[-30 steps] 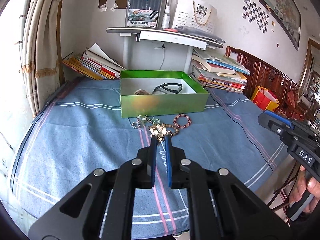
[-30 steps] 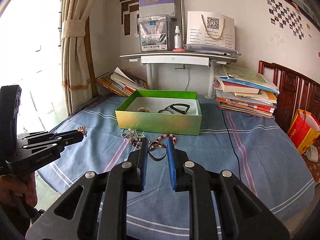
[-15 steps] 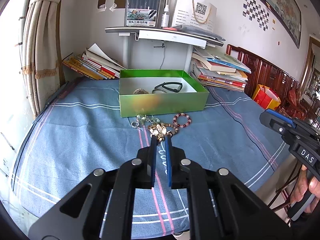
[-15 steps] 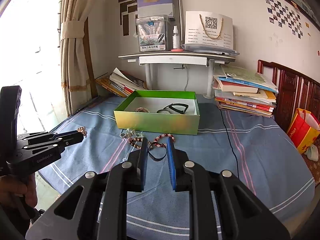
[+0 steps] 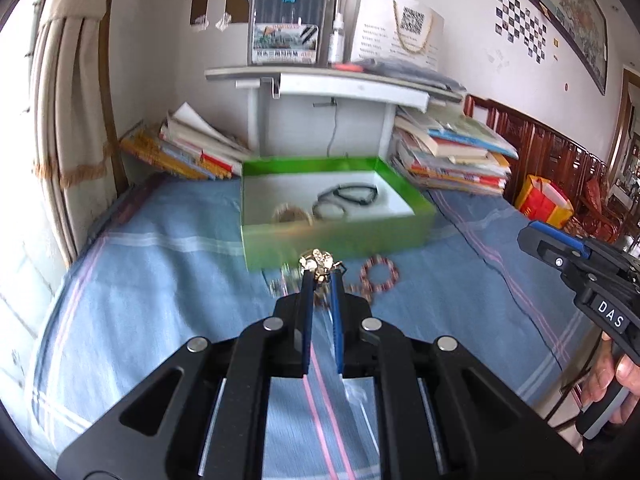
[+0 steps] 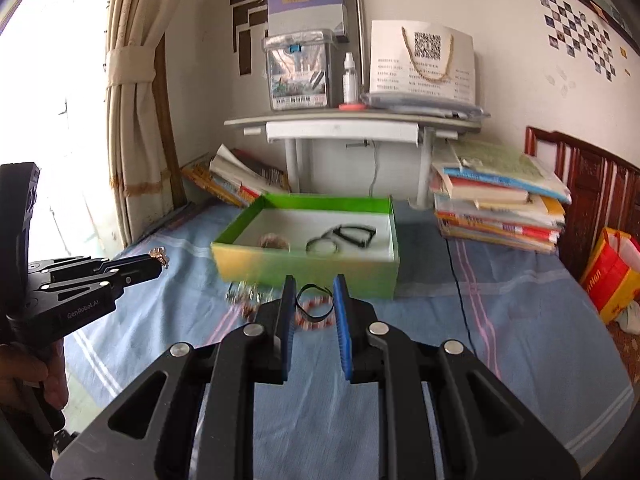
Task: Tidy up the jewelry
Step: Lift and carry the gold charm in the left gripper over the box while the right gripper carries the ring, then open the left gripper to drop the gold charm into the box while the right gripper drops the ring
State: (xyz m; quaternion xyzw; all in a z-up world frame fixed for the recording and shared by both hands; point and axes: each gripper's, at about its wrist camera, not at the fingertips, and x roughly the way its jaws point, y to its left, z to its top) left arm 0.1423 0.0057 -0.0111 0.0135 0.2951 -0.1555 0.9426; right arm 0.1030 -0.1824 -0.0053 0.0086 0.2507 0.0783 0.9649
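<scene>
My left gripper (image 5: 320, 274) is shut on a gold flower-shaped jewel (image 5: 317, 263) and holds it above the blue cloth, just in front of the green box (image 5: 336, 236). It also shows at the left of the right wrist view (image 6: 160, 258). My right gripper (image 6: 313, 304) holds a thin black loop (image 6: 314, 306) between its blue pads, the jaws a little apart. The box (image 6: 308, 264) holds a black cord (image 6: 352, 234), a dark ring and a pale bracelet (image 6: 274, 241). A red bead bracelet (image 5: 379, 276) and silver pieces (image 6: 244, 294) lie in front of the box.
Stacks of books (image 6: 500, 200) stand right of the box, more books (image 5: 188, 148) to its left. A grey shelf (image 6: 352, 124) with boxes rises behind. A black cable (image 6: 460, 292) crosses the cloth. A curtain (image 6: 136, 120) hangs at left.
Both grippers have moved forward toward the green box, which now looks larger. The left gripper still holds the gold jewel, the right still the black loop.
</scene>
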